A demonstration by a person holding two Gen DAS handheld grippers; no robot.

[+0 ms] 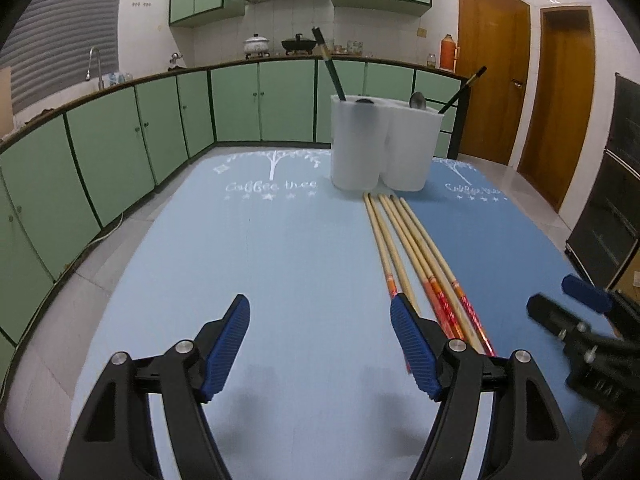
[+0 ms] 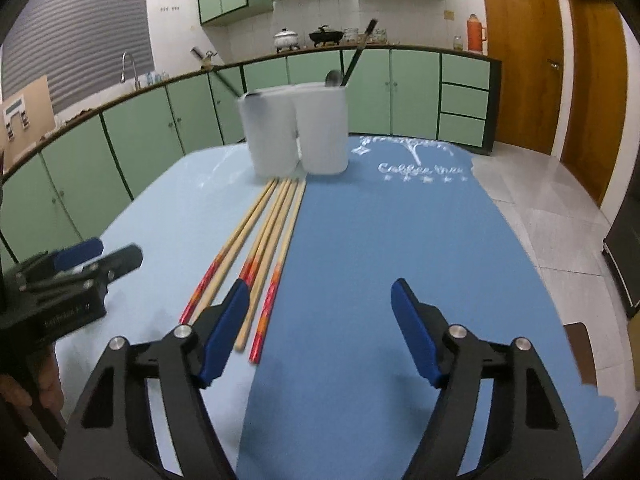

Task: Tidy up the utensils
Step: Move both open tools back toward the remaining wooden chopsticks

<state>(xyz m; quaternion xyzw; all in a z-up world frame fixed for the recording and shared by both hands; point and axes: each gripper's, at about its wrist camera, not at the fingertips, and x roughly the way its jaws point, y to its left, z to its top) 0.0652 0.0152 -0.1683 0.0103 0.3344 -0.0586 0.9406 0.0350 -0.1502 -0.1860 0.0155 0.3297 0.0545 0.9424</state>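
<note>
Bamboo chopsticks [image 1: 404, 240] lying ahead of two wide-apart, empty grippers on blue table mats.

Left gripper [image 1: 320, 344]: ribbed blue pads parted, nothing between, chopsticks just beyond its right finger; seen only here, a black cabinet [image 1: 612, 200] far right. Right gripper [image 2: 320, 324]: also parted and empty, chopsticks beside and under its left finger [image 2: 224, 332]; seen only here, a hand [image 2: 28, 384] low at left. Round pale sticks, red-orange patterned near ends, tips almost touching two frosted white plastic holders [image 2: 296, 132] farther ahead, holding dark chopsticks [image 1: 332, 68] and a metal spoon [image 2: 333, 78].
</note>
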